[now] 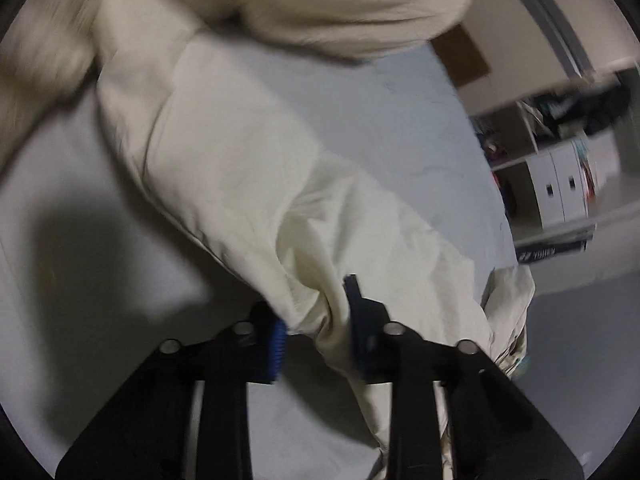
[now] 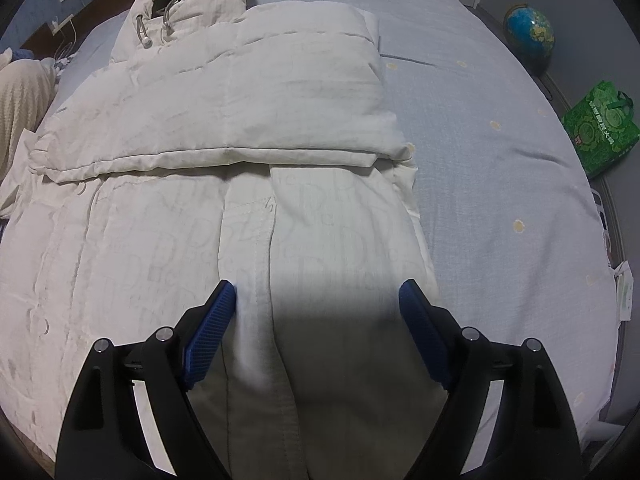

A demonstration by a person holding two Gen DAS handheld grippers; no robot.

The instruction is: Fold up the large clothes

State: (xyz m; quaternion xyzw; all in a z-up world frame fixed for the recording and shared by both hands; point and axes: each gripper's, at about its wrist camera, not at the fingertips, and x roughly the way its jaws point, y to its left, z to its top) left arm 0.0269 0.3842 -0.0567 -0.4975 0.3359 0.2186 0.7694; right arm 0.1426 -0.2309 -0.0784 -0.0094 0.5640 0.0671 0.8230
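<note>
the cream quilted jacket lies flat on the pale blue bed, one sleeve folded across its chest, hood toward the headboard; bare sheet runs wide along its right edge. the right gripper hangs over the front placket, jaws spread wide, holding nothing. only the left wrist view shows the other sleeve lifted off the bed, puffy and creased, pinched in the left gripper. past the bed edge there stand white shelves; the right view shows a globe and a green bag.
</note>
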